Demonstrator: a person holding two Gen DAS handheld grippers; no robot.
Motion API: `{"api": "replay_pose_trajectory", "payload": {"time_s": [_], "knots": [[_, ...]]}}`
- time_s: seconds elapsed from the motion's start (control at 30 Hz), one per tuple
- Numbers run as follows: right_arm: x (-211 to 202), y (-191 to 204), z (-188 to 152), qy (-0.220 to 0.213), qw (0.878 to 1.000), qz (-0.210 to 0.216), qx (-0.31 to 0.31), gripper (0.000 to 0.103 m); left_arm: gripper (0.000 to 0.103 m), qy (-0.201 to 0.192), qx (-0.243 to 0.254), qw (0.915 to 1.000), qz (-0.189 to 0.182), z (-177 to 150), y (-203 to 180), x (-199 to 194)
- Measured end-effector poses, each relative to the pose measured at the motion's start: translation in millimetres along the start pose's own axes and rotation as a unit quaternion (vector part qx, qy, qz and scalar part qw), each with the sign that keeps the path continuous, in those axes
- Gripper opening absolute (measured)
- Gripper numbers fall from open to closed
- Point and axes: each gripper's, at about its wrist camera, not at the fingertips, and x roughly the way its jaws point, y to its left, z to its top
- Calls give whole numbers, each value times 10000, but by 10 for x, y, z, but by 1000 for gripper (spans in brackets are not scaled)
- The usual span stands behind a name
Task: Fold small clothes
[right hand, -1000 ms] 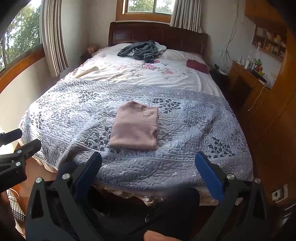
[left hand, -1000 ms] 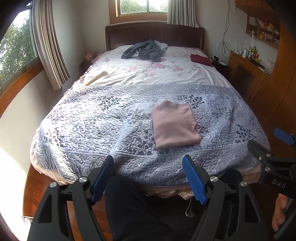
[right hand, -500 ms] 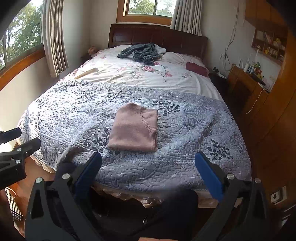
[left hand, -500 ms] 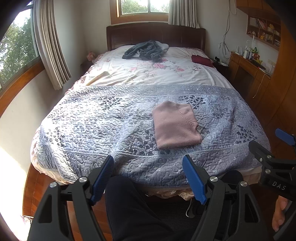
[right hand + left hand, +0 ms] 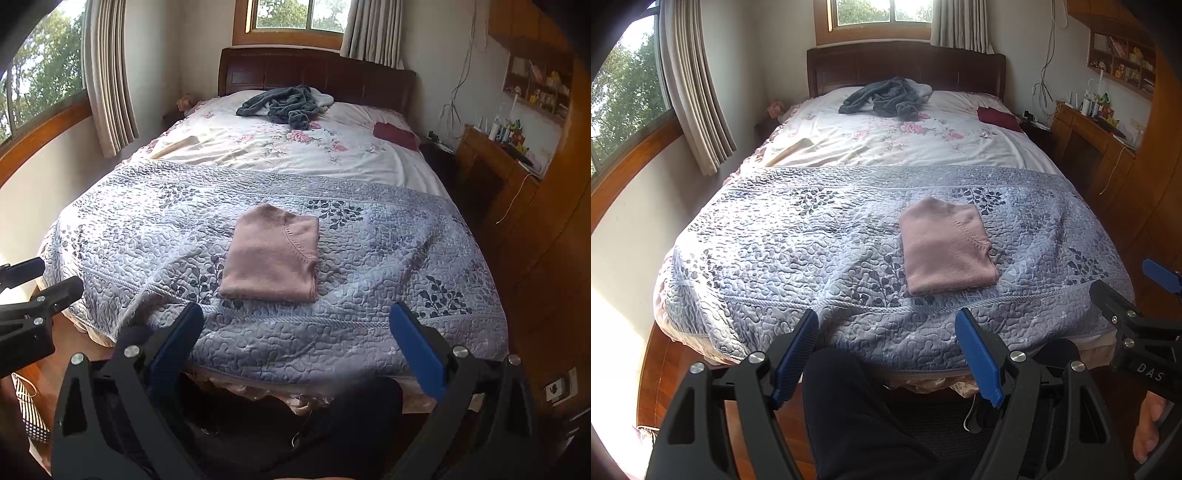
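A pink garment lies folded into a neat rectangle on the grey-blue quilt, near the foot of the bed. My left gripper hangs open in front of the bed's foot, well short of the garment, nothing between its blue pads. My right gripper is open too, held back from the quilt's near edge, empty. Each gripper shows at the side of the other's view. A heap of grey clothes lies by the headboard.
A dark red folded cloth rests at the far right of the floral sheet. A wooden desk and shelves stand to the right of the bed, curtained windows to the left. A person's dark-clad legs are below the grippers.
Both grippers have drawn back and risen slightly from the bed. The pink garment has not moved and both stay open.
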Motion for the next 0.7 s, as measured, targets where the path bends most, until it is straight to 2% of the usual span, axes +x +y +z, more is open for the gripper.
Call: {"api": "replay_pose_trajectory", "payload": {"time_s": [0.7], "knots": [[87,12,-11,69,10000,67,-15,100,77,27,10,10000,15,15,-19,25]]}}
